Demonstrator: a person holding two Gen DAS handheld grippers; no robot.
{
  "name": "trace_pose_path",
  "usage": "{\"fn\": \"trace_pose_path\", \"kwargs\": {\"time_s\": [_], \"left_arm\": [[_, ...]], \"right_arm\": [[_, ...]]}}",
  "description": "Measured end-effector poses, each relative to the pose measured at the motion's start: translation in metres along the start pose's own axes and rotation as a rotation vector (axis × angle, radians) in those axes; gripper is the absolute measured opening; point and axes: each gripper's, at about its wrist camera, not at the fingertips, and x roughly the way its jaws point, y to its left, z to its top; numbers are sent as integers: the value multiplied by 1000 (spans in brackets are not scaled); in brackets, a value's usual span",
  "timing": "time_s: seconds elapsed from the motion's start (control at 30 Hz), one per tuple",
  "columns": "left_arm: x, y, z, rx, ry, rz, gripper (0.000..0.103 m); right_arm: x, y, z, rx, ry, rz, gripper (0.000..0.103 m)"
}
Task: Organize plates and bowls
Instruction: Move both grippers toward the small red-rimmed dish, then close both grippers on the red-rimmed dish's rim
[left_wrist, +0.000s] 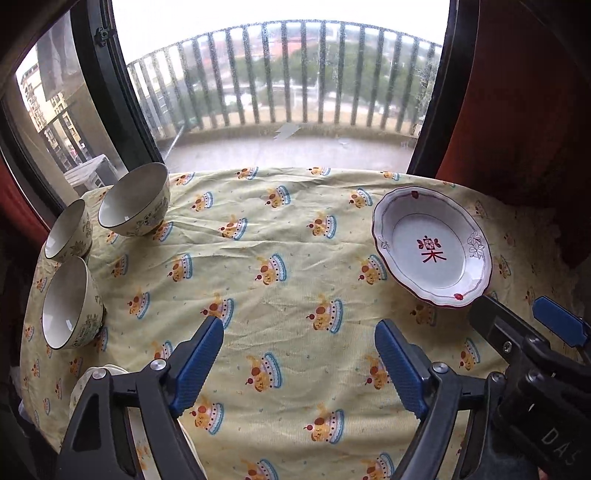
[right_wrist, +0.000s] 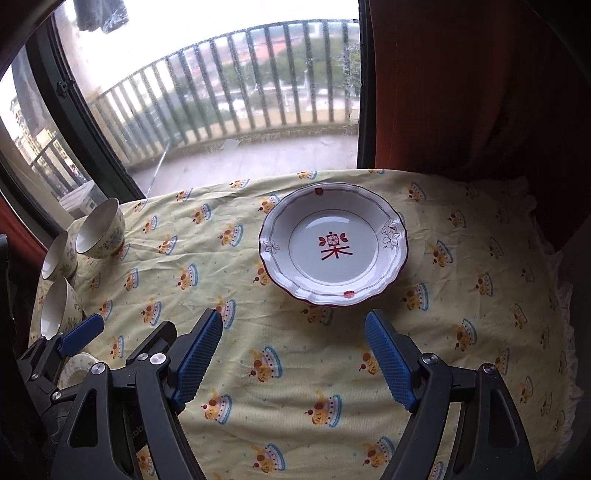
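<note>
Here, the left gripper (left_wrist: 299, 334) has its blue-padded fingers (left_wrist: 199, 363) spread wide, nothing between them, only tablecloth (left_wrist: 288, 236) below. The right gripper (right_wrist: 293, 328) likewise stands released, fingers (right_wrist: 388, 360) apart and empty, over bare cloth just short of the plate's near rim. In the left wrist view the right gripper's tips enter at the lower right, one dark tip overlapping the plate's edge; contact cannot be judged from this angle.

The plate (right_wrist: 332, 245), white with a scalloped dark-red rim and a red character at centre, lies flat on the table, right of middle, well apart from the bowls.

Three bowls (left_wrist: 135, 201) (left_wrist: 68, 229) (left_wrist: 70, 302), cream with floral outsides, cluster at the table's far left edge. All appear to lean toward the lens, though fisheye bending makes true tilt uncertain. Whether they touch one another is unclear.

A pale scalloped dish (right_wrist: 75, 369) shows at lower left, mostly hidden behind the left gripper's frame; its shape and contents cannot be made out.

Beyond the table: window (left_wrist: 280, 74), railing (left_wrist: 295, 92), red curtain (right_wrist: 461, 92). The table's near edge is cut off by the gripper bodies.
</note>
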Motion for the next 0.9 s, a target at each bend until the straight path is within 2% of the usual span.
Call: {"fn": "trace_pose_path", "kwargs": {"time_s": [0.23,0.37,0.6,0.7,0.8,0.87,0.9], "left_arm": [[29,-41,28,8,-9,9,81],[44,-57,41,15,-27,43,80],[79,-75,56,17,0,24,70],[92,-79,60,14,11,31,69],[107,-83,60,3,37,19,61],[115,-87,60,8,49,15,58],[119,-89,59,14,53,16,54]], "right_arm": [[29,-45,29,31,0,-26,86],[49,-62,45,36,-6,-18,86],[78,-81,62,49,-36,-65,86],[94,-88,66,61,-19,-67,86],[109,-94,67,83,2,-70,85],[118,-98,67,95,5,-71,82],[121,-100,66,96,5,-70,76]]}}
